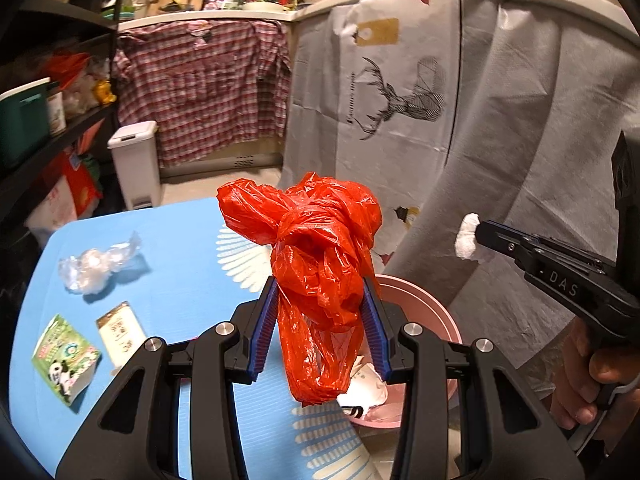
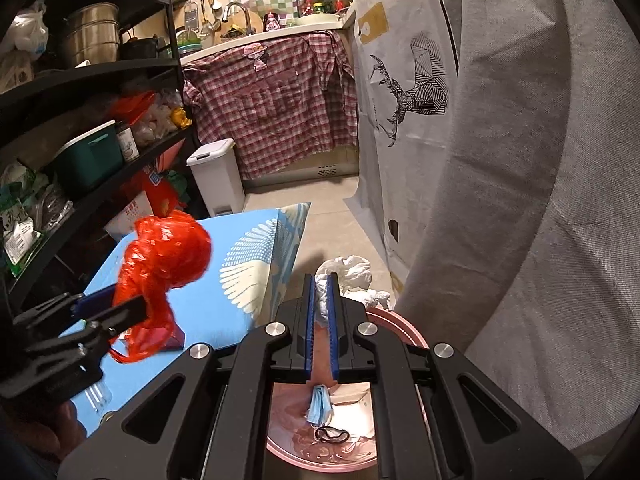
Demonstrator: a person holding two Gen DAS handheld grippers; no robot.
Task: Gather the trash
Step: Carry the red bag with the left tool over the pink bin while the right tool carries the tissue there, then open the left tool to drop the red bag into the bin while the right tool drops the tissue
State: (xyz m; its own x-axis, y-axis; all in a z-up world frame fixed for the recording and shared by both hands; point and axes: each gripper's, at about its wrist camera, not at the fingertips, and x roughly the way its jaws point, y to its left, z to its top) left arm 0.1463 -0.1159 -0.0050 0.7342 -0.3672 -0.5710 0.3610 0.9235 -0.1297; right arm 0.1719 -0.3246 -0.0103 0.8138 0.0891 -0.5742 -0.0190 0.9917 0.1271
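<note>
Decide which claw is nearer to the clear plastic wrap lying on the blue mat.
Left. The left claw, shut on the red bag, hangs over the blue mat beside the clear plastic wrap. The right claw, holding white tissue, is over the pink bin.

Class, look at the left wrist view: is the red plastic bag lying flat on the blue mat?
No, the red plastic bag is held up between the left gripper's blue pads, above the blue mat.
</note>
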